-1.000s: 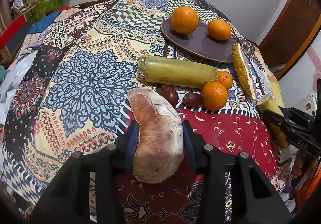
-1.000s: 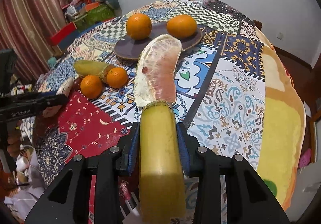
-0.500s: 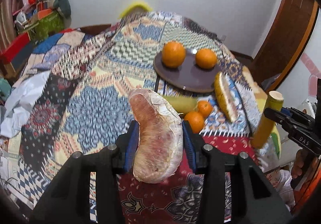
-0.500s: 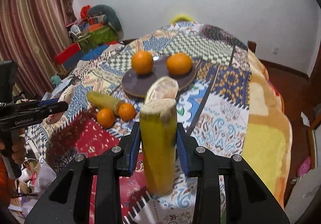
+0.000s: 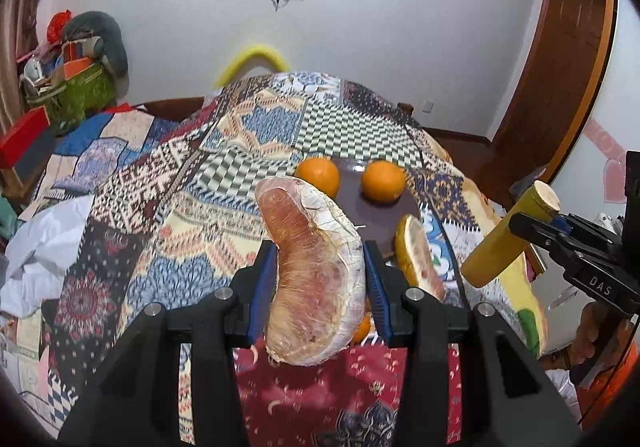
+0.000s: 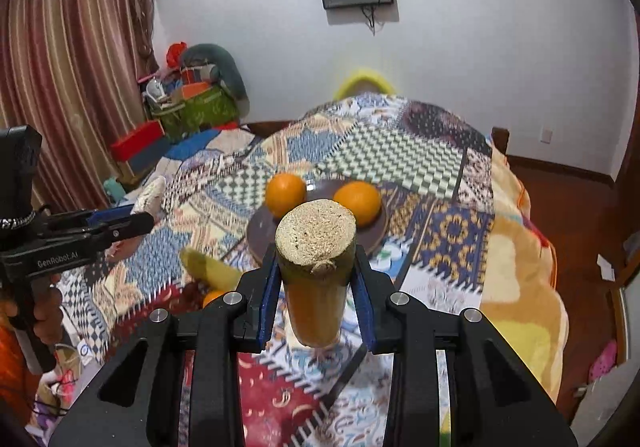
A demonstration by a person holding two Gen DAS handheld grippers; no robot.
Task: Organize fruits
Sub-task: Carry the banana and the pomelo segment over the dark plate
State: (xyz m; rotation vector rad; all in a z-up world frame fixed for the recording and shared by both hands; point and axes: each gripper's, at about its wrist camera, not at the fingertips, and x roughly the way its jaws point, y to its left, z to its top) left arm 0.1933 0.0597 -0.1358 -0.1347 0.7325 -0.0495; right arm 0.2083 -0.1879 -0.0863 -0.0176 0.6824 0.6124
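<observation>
2 tongs, left pinching pomelo wedge, right pinching cane

Small orange mostly hidden behind pomelo segment; second cane piece part-hidden behind right gripper fingers.

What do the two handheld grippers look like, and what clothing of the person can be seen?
Both the left gripper and the right gripper are matte black plastic with silver screws and blue pads inside the jaws. The right one carries white letters "DAS", the left one "GenRobot.AI". Orange clothing shows at the picture edges.
</observation>
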